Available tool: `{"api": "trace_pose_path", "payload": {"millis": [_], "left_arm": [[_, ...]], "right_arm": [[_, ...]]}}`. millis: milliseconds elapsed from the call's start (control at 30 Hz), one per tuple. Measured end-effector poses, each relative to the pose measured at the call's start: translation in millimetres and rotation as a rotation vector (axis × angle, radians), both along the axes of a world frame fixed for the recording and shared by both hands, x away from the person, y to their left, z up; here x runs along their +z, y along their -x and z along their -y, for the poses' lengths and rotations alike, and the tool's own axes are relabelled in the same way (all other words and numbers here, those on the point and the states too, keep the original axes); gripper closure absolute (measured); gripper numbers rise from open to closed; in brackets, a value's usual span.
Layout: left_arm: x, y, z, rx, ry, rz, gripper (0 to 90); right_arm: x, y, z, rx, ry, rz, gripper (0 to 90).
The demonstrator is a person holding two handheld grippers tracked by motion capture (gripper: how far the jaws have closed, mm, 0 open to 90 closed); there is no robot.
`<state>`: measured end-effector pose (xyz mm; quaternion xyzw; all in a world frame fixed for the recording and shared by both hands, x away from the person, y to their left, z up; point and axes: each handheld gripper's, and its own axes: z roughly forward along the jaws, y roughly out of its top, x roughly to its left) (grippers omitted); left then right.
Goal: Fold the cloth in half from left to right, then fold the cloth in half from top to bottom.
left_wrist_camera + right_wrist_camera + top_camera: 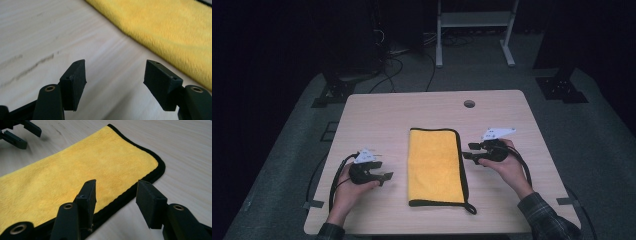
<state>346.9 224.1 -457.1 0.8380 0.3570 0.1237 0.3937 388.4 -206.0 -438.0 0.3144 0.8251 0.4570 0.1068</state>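
Yellow cloth (435, 166) folded flat mid-table, black trim along its right edge. Left gripper (384, 178) just off cloth's left edge, jaws apart, empty. Right gripper (468, 151) at cloth's right edge, jaws apart, empty. Likely next: pinch trimmed edge low, both layers together.

Folded cloth (435, 166) lies on the worktop (377, 115), roughly centre, long side running front to back. Left gripper (384, 177) sits left of the cloth, near its front half, apart from it. Right gripper (468, 151) is right of the cloth, just beside its edge. Round hole (469, 103) in the worktop behind the cloth.
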Motion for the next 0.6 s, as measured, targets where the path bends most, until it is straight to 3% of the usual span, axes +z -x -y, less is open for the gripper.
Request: {"api": "trace_pose_path", "payload": {"millis": [133, 333, 467, 600], "left_arm": [[6.4, -17.2, 11.2, -0.026, -0.010, -0.009, 35.6], [13.6, -45.5, 28.1, -0.052, -0.020, 0.012, 37.0], [20.0, -67.4, 41.2, -0.056, -0.018, 0.028, 37.7], [24.0, -90.5, 52.6, -0.044, -0.047, 0.046, 37.8]], "right_arm": [[1.7, -16.2, -5.9, -0.007, 0.009, 0.004, 48.6], [-0.1, -37.1, -11.8, -0.036, 0.025, 0.000, 47.9], [-1.5, -52.6, -15.3, -0.055, 0.026, 0.005, 47.3], [-3.3, -68.9, -20.3, -0.073, 0.028, -0.007, 47.2]]}}
